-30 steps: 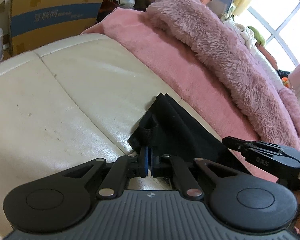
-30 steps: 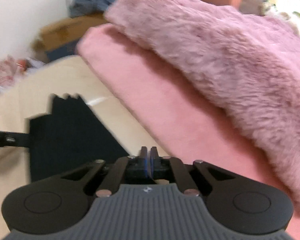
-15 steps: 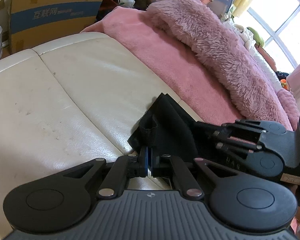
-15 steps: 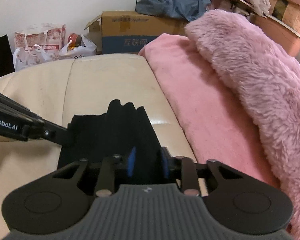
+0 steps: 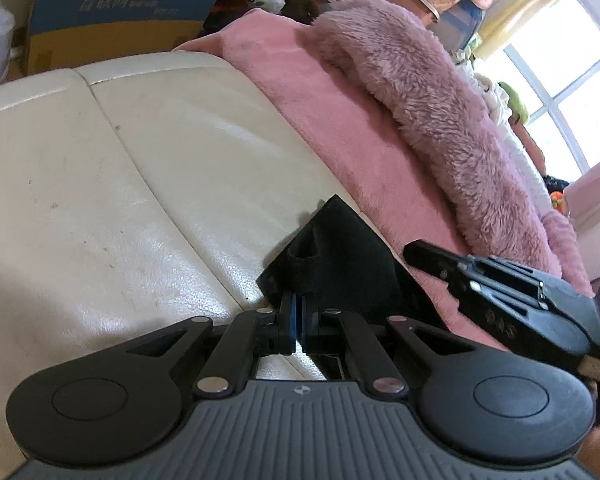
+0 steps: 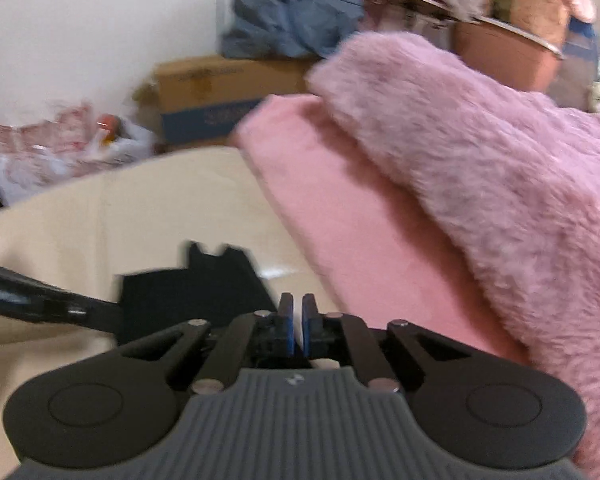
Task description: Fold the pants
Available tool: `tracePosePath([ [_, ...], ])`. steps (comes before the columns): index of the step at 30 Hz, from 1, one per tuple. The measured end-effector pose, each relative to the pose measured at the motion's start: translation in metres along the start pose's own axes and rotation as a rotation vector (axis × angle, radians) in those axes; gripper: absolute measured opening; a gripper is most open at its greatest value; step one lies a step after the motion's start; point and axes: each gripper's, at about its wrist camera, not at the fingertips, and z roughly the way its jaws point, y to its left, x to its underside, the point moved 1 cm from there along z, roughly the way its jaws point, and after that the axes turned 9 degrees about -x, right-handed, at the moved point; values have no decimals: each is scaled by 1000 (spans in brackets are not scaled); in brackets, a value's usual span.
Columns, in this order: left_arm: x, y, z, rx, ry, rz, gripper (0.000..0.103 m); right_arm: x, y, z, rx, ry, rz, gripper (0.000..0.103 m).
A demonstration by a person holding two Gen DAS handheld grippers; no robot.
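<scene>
The black pants (image 5: 340,256) lie folded into a small bundle on the cream leather sofa (image 5: 148,168), next to the pink blanket. My left gripper (image 5: 298,312) is shut on the bundle's near left corner. The pants also show in the right wrist view (image 6: 196,300), blurred. My right gripper (image 6: 297,320) is shut with nothing between its pads, just right of the pants over the sofa. The right gripper shows from the side in the left wrist view (image 5: 500,284), and the left gripper's arm shows at the left of the right wrist view (image 6: 40,300).
A pink blanket (image 5: 340,120) and a fluffy mauve throw (image 5: 440,112) cover the sofa's right side. A cardboard box (image 5: 112,12) and plastic bags (image 6: 60,152) stand behind the sofa. A window (image 5: 572,92) is at far right.
My right gripper was open over the pants' right edge half a second ago; it has closed and drawn back to the right. My left gripper has stayed shut on the corner.
</scene>
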Motion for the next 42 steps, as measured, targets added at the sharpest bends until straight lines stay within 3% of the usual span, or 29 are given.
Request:
tracePosePath([
  [3, 0, 0, 1, 2, 3, -9, 1, -3, 12, 6, -158, 34, -14, 0],
  [5, 0, -1, 2, -5, 3, 0, 1, -2, 19, 22, -186, 93, -41, 0],
  [8, -1, -2, 2, -15, 5, 7, 1, -2, 19, 39, -129, 92, -50, 0],
  [11, -2, 0, 1, -6, 5, -9, 1, -11, 12, 46, 22, 66, -27, 0],
  [13, -4, 4, -1, -4, 2, -42, 2, -15, 7, 45, 45, 56, 4, 0],
  [16, -8, 8, -10, -22, -67, -71, 4, -16, 11, 35, 41, 33, -22, 4],
  [18, -9, 9, -15, -12, -95, -74, 11, -16, 15, 27, 20, 19, -24, 4],
  [20, -9, 5, -16, -17, -102, -51, 29, -15, 19, 21, 3, 19, -27, 4],
  [22, -8, 2, -13, -37, -74, -35, 39, -12, 21, 11, 27, 25, -31, 4],
  [26, -2, -3, -10, -18, -24, -44, 49, 5, 21, -21, 52, 35, 52, 4],
  [28, 2, -3, -5, -21, -4, -48, 49, 20, 21, -39, 63, 32, 92, 4],
  [34, 12, -14, -5, -41, -80, 12, 50, 77, 17, -87, 124, 4, 278, 5],
  [38, 15, -20, 2, -62, -129, 52, 36, 115, 23, -128, 188, -8, 364, 8],
  [40, 16, -21, 5, -61, -147, 68, 35, 136, 29, -149, 223, -1, 390, 12],
  [42, 16, -18, 6, -67, -157, 65, 21, 155, 35, -168, 257, 17, 406, 13],
])
